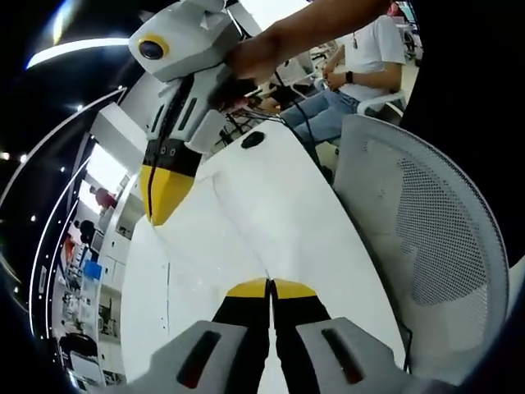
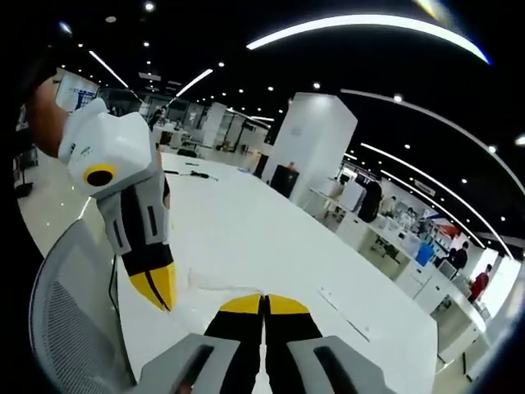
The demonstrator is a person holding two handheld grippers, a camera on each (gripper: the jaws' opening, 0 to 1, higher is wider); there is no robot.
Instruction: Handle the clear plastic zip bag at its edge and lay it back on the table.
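Note:
The clear plastic zip bag [image 1: 221, 230] is almost invisible against the white table [image 1: 320, 222]; only faint creases and edges show. In the left gripper view my left gripper [image 1: 271, 287] is shut, and a crease of the bag runs right up to its yellow tips. My right gripper [image 1: 162, 205] comes down from the upper left in a person's hand, also shut at the bag's far edge. In the right gripper view the bag's crumpled edge [image 2: 215, 284] stretches between my right gripper [image 2: 264, 304] and my left gripper [image 2: 162, 289], low over the table [image 2: 246, 222].
A grey mesh chair [image 1: 426, 238] stands close beside the table, also seen as the chair [image 2: 66, 328]. A small black object [image 1: 253, 139] lies farther along the table. A seated person [image 1: 361, 57] is beyond it. A white column [image 2: 316, 139] rises behind the table.

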